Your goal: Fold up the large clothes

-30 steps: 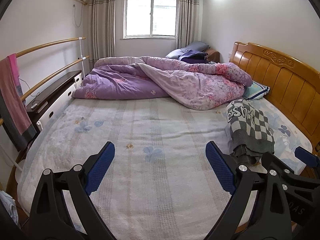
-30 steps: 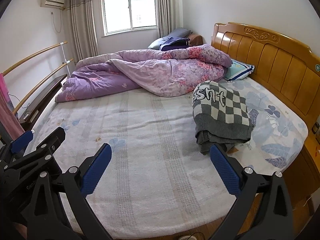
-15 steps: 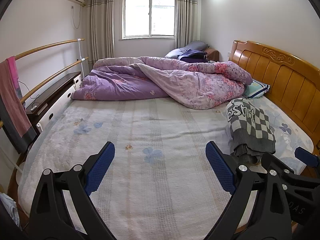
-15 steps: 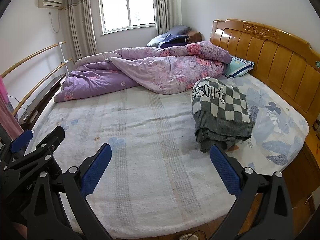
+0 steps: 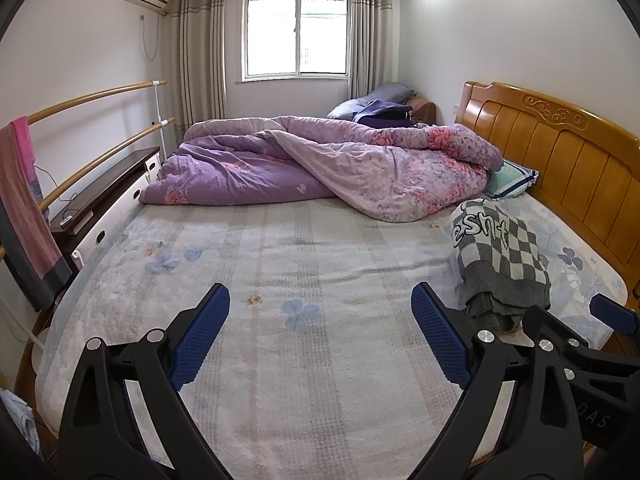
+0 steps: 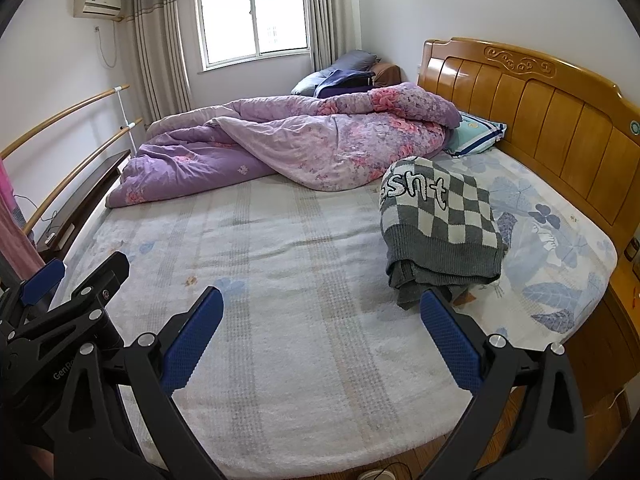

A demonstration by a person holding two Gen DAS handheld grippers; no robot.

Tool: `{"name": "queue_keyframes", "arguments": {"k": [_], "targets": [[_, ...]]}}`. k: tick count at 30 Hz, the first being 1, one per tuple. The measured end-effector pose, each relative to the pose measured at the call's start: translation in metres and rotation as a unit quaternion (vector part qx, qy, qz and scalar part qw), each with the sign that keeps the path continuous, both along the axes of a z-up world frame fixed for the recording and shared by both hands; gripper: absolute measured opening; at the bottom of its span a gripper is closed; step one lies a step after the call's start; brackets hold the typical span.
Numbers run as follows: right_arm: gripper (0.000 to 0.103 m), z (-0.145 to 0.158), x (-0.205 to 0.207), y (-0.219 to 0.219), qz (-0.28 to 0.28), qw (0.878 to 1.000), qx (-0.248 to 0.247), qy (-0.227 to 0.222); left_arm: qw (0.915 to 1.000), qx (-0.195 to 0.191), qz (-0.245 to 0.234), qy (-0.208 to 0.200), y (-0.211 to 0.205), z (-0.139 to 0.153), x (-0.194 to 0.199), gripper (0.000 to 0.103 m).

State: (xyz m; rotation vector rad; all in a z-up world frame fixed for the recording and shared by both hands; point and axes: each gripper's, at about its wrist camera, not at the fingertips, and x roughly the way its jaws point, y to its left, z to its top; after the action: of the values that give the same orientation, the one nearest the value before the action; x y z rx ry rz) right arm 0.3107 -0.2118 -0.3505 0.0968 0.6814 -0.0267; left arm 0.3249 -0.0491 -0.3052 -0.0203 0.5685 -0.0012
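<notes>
Your left hand-held gripper [image 5: 320,336] and right hand-held gripper [image 6: 322,334]: both spread, empty | grey-and-white checked knit sweater [image 6: 440,224] at 1 o'clock, folded aside to free the bed [image 6: 280,320].

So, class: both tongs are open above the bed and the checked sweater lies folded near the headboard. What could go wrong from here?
1. The checked sweater lies bunched in layers, so the right tongs may pinch several layers at once.
2. Its far end sits close to the purple quilt, which could snag when the sweater is spread.
3. The left tongs hang beside the right tongs; the two could knock together.
</notes>
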Motion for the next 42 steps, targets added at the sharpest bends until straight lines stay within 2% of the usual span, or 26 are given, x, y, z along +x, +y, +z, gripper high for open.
{"name": "queue_keyframes", "arguments": {"k": [12, 20, 42], "targets": [[0.095, -0.001, 0.001, -0.002, -0.004, 1.000, 0.001, 0.001, 1.0000, 0.006, -0.001, -0.002, 0.003, 0.000, 0.010, 0.093], [0.095, -0.004, 0.003, 0.000, -0.006, 1.000, -0.001, 0.003, 0.9996, 0.015, -0.005, -0.022, 0.005, -0.002, 0.012, 0.092], [0.095, -0.016, 0.025, 0.001, -0.009, 1.000, 0.002, 0.018, 0.9999, 0.007, -0.008, -0.014, 0.009, -0.014, 0.030, 0.092]]}}
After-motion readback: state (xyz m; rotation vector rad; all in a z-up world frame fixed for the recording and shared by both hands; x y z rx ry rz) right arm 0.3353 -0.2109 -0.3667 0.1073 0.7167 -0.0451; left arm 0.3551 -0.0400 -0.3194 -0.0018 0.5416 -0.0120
